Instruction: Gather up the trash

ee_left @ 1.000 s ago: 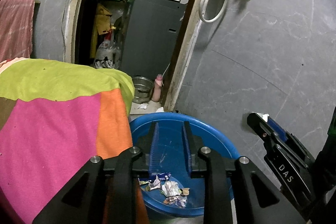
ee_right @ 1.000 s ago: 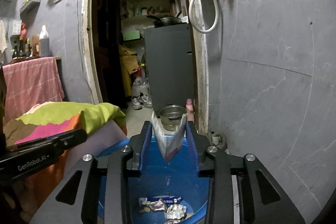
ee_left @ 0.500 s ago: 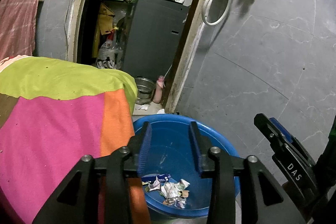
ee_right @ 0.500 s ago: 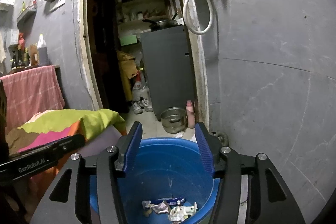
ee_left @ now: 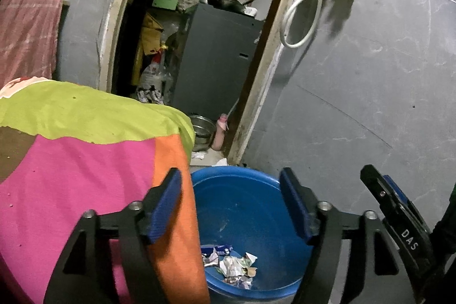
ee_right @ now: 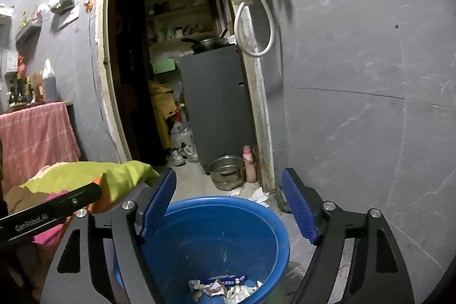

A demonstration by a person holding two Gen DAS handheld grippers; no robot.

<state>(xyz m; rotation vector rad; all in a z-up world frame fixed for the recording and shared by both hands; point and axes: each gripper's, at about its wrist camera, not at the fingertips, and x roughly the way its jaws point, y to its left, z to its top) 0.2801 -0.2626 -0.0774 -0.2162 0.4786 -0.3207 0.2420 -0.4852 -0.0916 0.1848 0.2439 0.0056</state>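
A blue plastic tub (ee_left: 242, 184) (ee_right: 265, 221) stands on the floor below both grippers. Crumpled wrappers (ee_left: 230, 265) (ee_right: 225, 287) lie heaped on its bottom. My left gripper (ee_left: 230, 184) hovers over the tub's near left side, its jaws opening, nothing between them. My right gripper (ee_right: 229, 184) hangs above the tub's near rim, its jaws opening too and empty. In the left wrist view the right gripper (ee_left: 399, 218) shows at the right edge. A finger of the left gripper (ee_right: 54, 212) crosses the right wrist view at the left.
A bed with a pink, orange and green cover (ee_left: 79, 167) presses against the tub's left side. A grey wall (ee_left: 370, 104) rises on the right. Behind the tub is a doorway with a grey cabinet (ee_left: 216, 61), a steel pot (ee_right: 226, 171) and a pink bottle (ee_right: 249, 163).
The right gripper let go of a white wrapper, which dropped into the tub. Both grippers' jaws spread much wider. Neither hand has shifted much.
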